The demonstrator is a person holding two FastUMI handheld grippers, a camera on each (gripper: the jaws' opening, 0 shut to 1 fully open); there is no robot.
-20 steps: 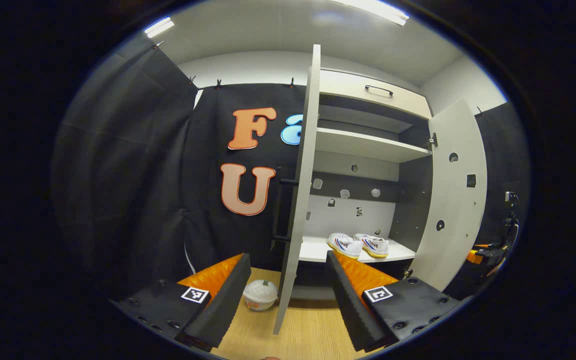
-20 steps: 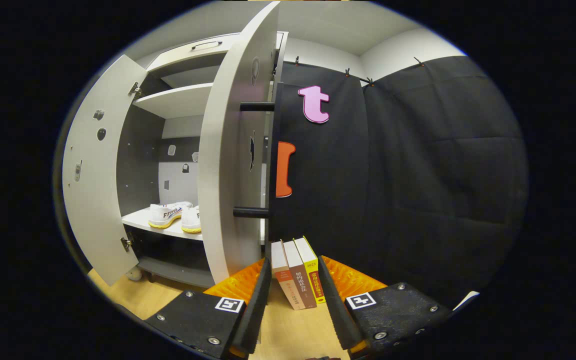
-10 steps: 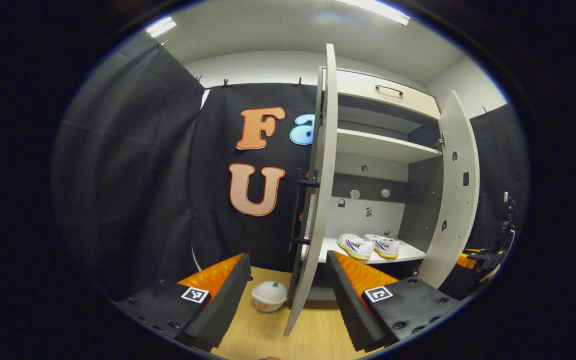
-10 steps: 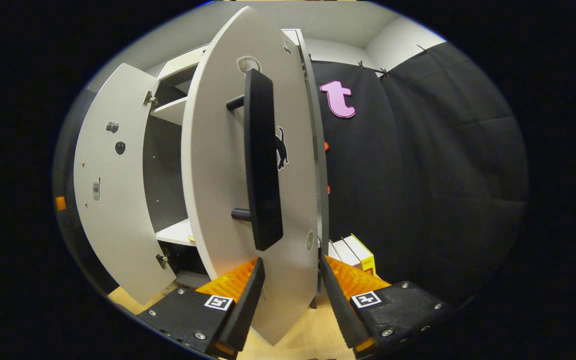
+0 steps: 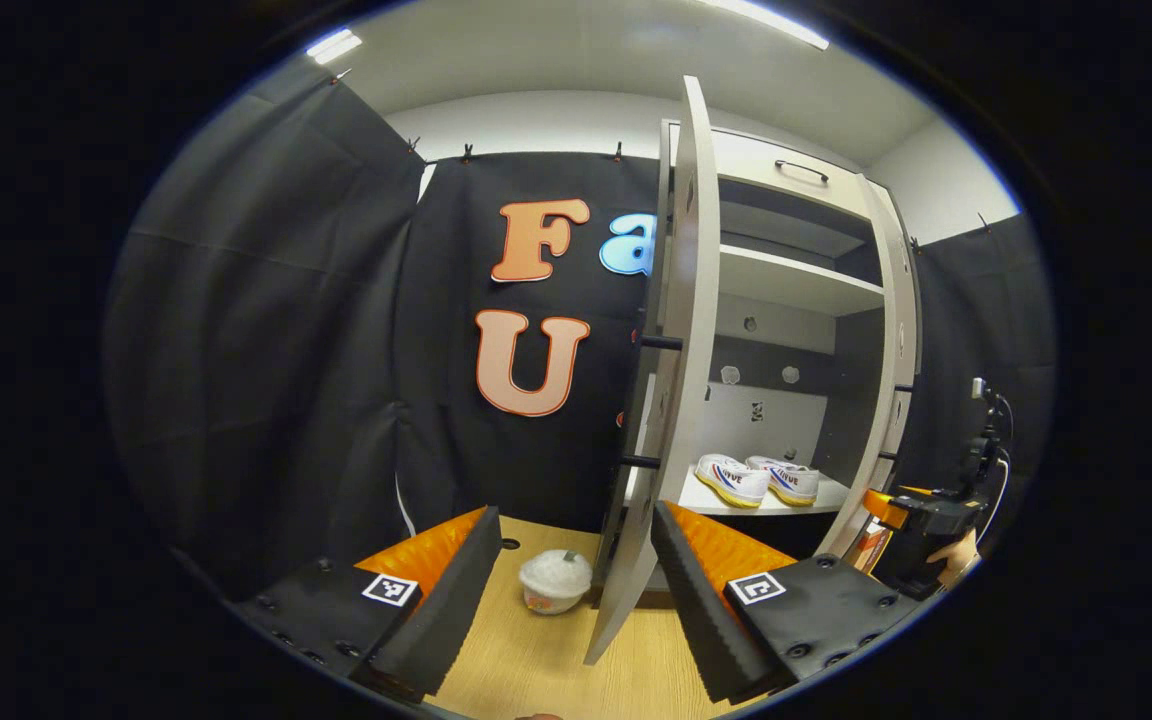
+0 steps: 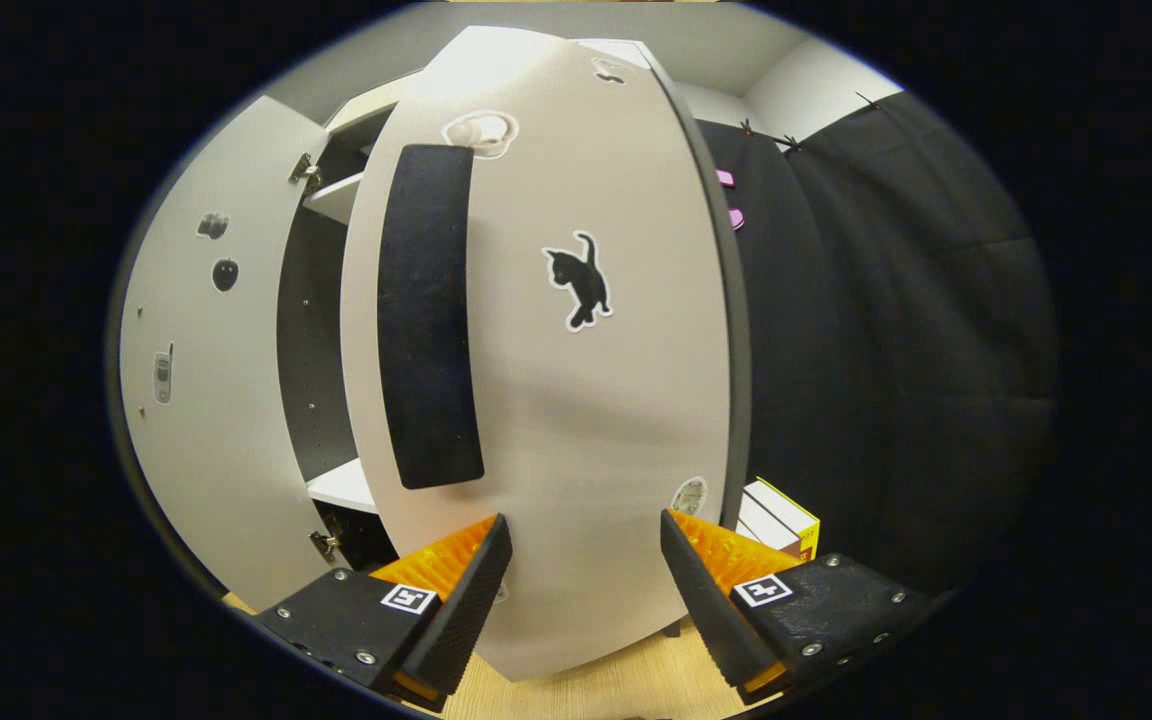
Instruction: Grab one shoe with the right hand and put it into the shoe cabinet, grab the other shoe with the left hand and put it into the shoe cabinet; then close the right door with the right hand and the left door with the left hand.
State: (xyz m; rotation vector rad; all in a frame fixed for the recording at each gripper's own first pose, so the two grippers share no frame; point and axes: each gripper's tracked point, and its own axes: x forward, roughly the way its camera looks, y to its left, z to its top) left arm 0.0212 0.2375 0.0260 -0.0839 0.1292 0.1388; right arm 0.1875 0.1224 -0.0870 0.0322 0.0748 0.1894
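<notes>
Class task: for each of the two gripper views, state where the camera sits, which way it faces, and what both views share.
Left gripper view: rides the left hand-held gripper, facing the open pale grey shoe cabinet with white shoes inside.
Right gripper view: rides the right hand-held gripper, facing the right door's outer face, with its black handle.
Shared: both doors.

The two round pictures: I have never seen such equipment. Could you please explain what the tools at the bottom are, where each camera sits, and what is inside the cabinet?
A person holds a two-finger gripper in each hand, and a fisheye camera rides on each. In the left gripper view, the left gripper is open and holds nothing. Behind it, the shoe cabinet holds two white shoes on a shelf, and a small lidded cup stands on the wooden floor. In the right gripper view, the right gripper, open too, faces the right door with its black handle and cat sticker. Books stand beside it.
</notes>
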